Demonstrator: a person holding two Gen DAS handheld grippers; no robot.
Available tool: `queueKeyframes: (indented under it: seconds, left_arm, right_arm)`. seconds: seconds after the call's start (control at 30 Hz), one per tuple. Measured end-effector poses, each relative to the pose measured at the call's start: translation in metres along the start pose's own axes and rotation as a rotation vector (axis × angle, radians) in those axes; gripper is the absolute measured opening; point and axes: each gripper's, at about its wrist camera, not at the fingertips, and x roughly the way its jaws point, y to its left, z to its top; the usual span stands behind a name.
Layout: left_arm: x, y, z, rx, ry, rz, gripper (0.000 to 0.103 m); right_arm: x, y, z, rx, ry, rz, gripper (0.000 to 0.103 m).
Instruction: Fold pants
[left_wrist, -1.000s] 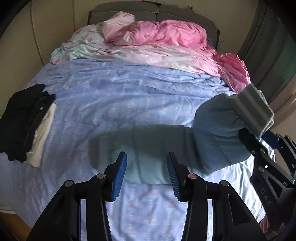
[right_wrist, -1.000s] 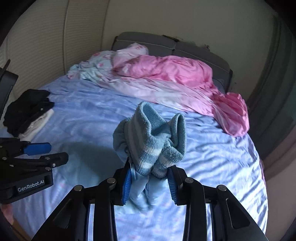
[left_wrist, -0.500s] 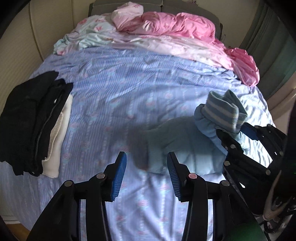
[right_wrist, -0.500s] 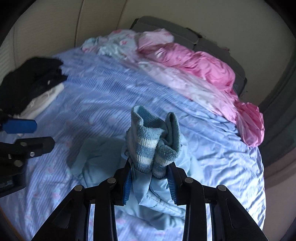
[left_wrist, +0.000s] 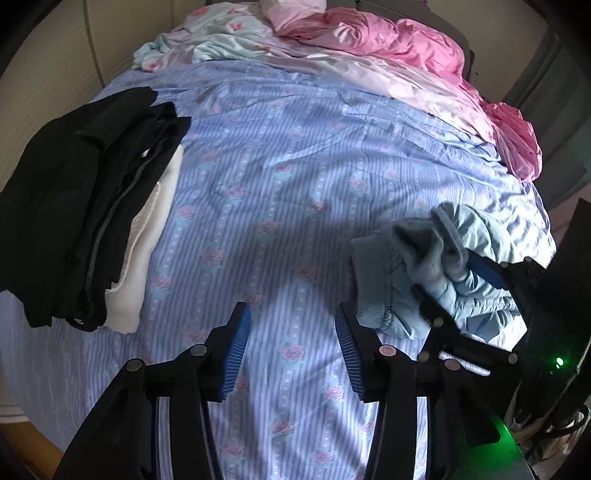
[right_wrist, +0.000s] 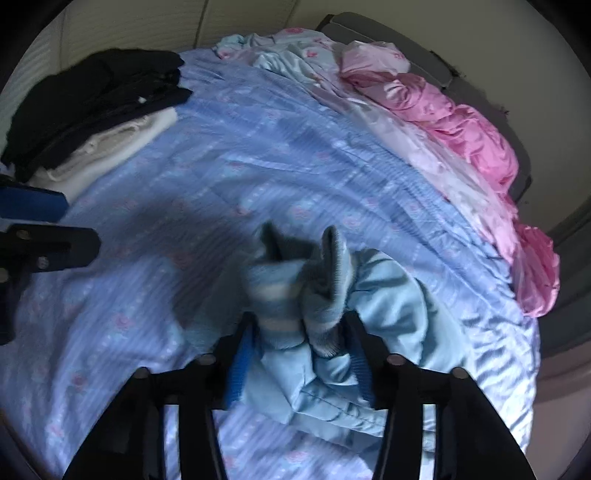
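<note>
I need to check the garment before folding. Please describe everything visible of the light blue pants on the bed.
The light blue pants lie crumpled in a heap on the striped floral bedsheet, not yet folded. The fabric looks soft and thin, with a gathered elastic hem and a knitted striped cuff standing up. The bunched cuff sits between the right tongs, whose jaws are opening. The left tongs are empty, beside the heap.

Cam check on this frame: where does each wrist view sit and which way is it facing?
Left wrist: on the left gripper, aimed steeply down at the bedsheet; own open fingers show, right gripper at right.
Right wrist: on the right gripper, looking down at the blue pants between its opening fingers.
Shared: pants, sheet, black clothes pile, pink bedding.
</note>
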Motion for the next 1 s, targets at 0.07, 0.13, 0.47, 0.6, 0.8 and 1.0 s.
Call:
queueKeyframes:
  seconds: [0.07, 0.13, 0.47, 0.6, 0.8, 1.0]
  left_arm:
    - [-0.003, 0.003, 0.0, -0.007, -0.004, 0.003, 0.049]
    - [-0.006, 0.004, 0.001, -0.01, -0.01, 0.008, 0.051]
    - [-0.053, -0.006, 0.004, -0.057, -0.114, -0.016, 0.067]
    - [-0.068, -0.03, 0.002, -0.063, -0.154, -0.053, 0.08]
    - [-0.059, -0.078, 0.0, -0.064, -0.151, -0.107, 0.088]
    - [-0.025, -0.117, 0.0, -0.123, -0.107, -0.125, 0.088]
  right_arm:
    - [-0.002, 0.004, 0.001, 0.001, 0.0, 0.039, 0.061]
    - [-0.006, 0.006, 0.0, 0.001, -0.005, 0.092, 0.061]
    - [-0.084, -0.029, -0.003, 0.108, -0.151, 0.271, 0.062]
    - [-0.112, -0.076, -0.02, 0.239, -0.221, 0.172, 0.083]
    - [-0.107, -0.166, -0.064, 0.495, -0.187, 0.032, 0.088]
    - [-0.05, -0.244, -0.111, 0.813, -0.079, 0.114, 0.088]
